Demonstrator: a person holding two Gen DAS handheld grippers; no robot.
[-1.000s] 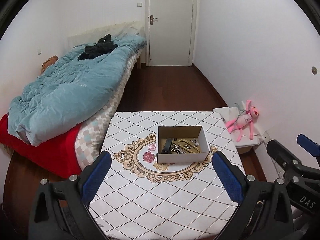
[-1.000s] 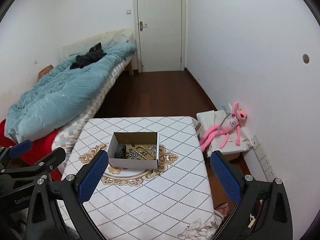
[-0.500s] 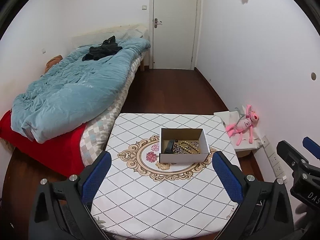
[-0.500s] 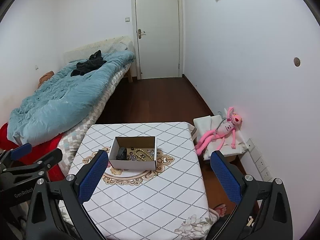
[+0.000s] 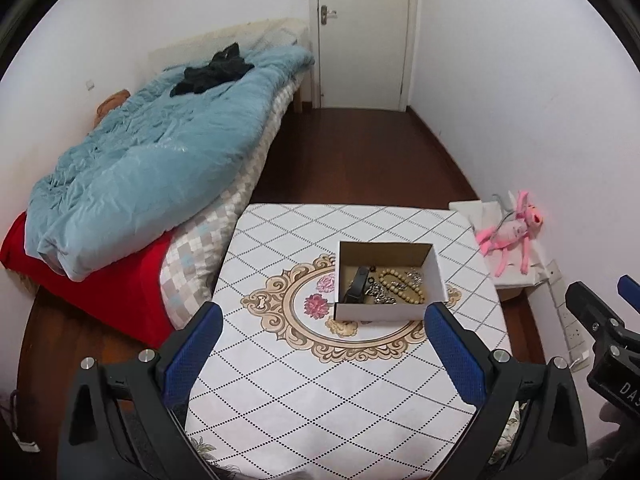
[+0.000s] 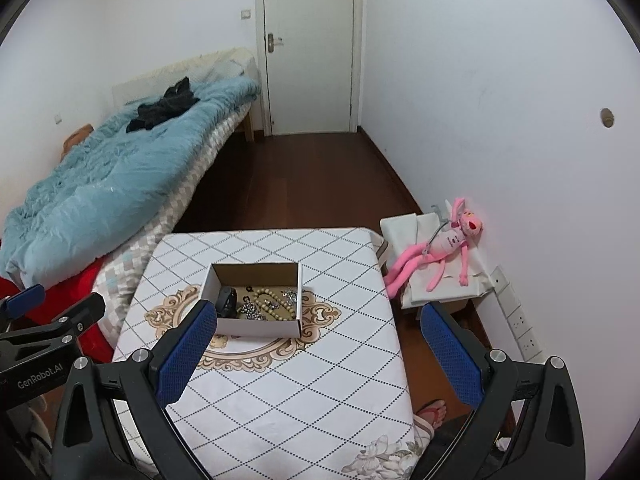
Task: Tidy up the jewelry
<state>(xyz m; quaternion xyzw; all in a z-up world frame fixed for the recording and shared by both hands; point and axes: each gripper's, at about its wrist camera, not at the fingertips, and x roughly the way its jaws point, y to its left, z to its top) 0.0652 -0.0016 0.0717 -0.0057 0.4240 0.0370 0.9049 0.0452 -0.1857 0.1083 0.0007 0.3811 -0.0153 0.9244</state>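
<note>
Jewelry (image 5: 394, 286), beads, chains and a dark band, is lying tangled in an open box (image 5: 386, 312) near the middle of the patterned surface (image 5: 340, 392). Left tool (image 5: 324, 354) and right tool (image 6: 316, 354) are both hanging released and empty, well short of the box, jaws spread wide, probably to frame it for an approach. Sorting is judged not yet begun; tangled chains may lift together.
</note>
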